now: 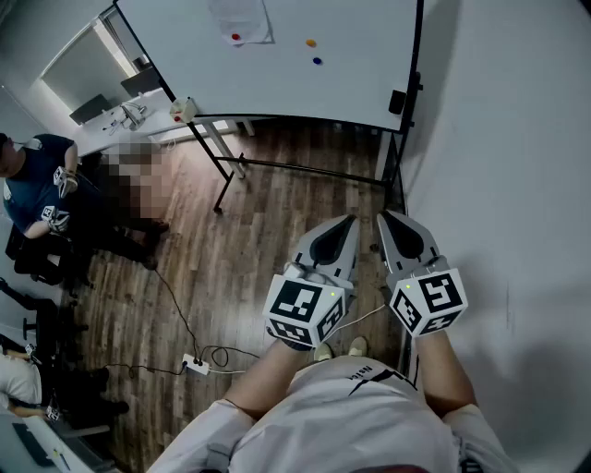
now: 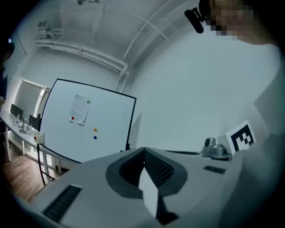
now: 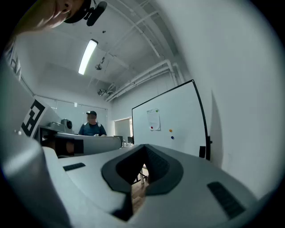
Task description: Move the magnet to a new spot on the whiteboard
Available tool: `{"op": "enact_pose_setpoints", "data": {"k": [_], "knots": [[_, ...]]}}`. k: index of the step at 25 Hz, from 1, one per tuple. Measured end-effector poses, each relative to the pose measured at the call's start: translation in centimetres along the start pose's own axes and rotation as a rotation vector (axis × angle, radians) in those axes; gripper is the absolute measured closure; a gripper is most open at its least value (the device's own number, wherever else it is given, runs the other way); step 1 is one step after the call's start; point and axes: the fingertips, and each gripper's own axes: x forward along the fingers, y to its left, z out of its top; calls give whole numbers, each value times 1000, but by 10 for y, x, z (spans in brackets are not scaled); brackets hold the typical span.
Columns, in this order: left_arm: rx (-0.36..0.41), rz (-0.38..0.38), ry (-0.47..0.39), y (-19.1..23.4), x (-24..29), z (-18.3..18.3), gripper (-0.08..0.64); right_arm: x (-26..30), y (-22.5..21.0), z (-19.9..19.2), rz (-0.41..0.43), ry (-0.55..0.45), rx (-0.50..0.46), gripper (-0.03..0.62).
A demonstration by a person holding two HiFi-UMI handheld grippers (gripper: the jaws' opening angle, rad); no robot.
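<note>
Whiteboard (image 1: 369, 55) (white, black frame, on a stand) is cut off by the head view's top edge. Print on the white paper sheet (image 1: 242, 18) stuck to it is unreadable. Which magnet is the task's cannot be told: small round orange magnet (image 1: 311, 42) near board centre, small round blue magnet (image 1: 317, 61) slightly lower, small red magnet (image 1: 235, 37) on the sheet, all mere dots. Left gripper (image 1: 349, 220) and right gripper (image 1: 386, 214) sit well apart from the whiteboard, each with jaws pressed together on nothing.
</note>
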Motion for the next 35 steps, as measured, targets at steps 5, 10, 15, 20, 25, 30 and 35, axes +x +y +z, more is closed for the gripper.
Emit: {"op": "enact_pose_setpoints", "data": {"k": [5,10,15,20,25,30,35], "knots": [[-5,5,-2,-2,0,2,549,-2,-3,2,0,1,1,580],[-6,26,-4,2,2,4,549,-4,-8,10,27,-27,34,580],[3,77,-8,21,0,5,549,-4,-18,14,36,-45,49,580],[12,102,-10,25,0,5,549,-4,-21,6,52,-36,67,580],[1,117,-4,18,7,-3,549,-3,-28,0,75,-22,69,580],[5,144,1,17,12,-6,549,-1,-41,-3,85,-26,84,580],[12,159,-8,21,17,-1,549,2,-46,1,94,-35,91,580]]}}
